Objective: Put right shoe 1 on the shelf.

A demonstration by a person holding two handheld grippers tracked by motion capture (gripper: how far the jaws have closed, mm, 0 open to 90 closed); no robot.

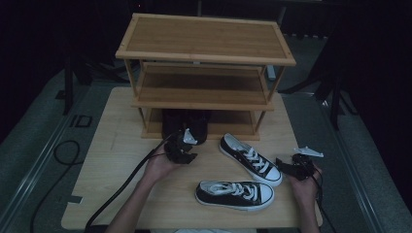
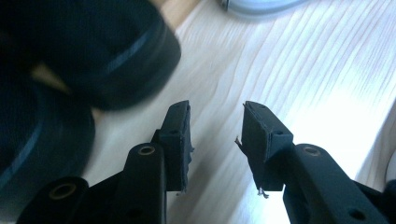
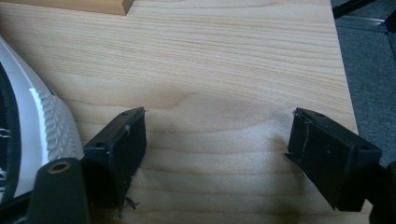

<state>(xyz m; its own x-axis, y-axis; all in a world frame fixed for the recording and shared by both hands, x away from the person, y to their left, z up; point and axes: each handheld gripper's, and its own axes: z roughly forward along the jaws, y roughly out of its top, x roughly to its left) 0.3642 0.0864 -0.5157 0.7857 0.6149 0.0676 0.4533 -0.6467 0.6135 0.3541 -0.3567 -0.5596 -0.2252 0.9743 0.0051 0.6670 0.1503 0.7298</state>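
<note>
Two black-and-white sneakers lie loose on the table (image 1: pixel 97 194) in the high view: one sneaker (image 1: pixel 250 158) slants away toward the rack, the other sneaker (image 1: pixel 235 194) lies crosswise near the front edge, the two close but apart. A three-shelf wooden rack (image 1: pixel 204 58) stands at the far side, and a pair of all-black shoes (image 1: pixel 186 124) sits on its bottom shelf, side by side. The left gripper (image 1: pixel 187 145) hovers just in front of those black shoes, jaws spread and empty. The right gripper (image 1: pixel 286 167) rests low at the right, beside the toe of the slanted sneaker, jaws also apart. My reading is that the black pair is shelved and the hands are between picks; the next move calls for turning to a sneaker and closing on its collar or heel.

In the left gripper view, the fingers (image 2: pixel 177 140) stand apart over bare wood with nothing between them. The black shoes (image 2: pixel 93 51) loom blurred at the upper left, clear of the pads.

In the right gripper view, the fingers (image 3: pixel 121 149) are spread wide over bare tabletop. A white ribbed toe cap (image 3: pixel 51 126) of one sneaker lies just beside the left jaw; I cannot tell whether it touches.
</note>
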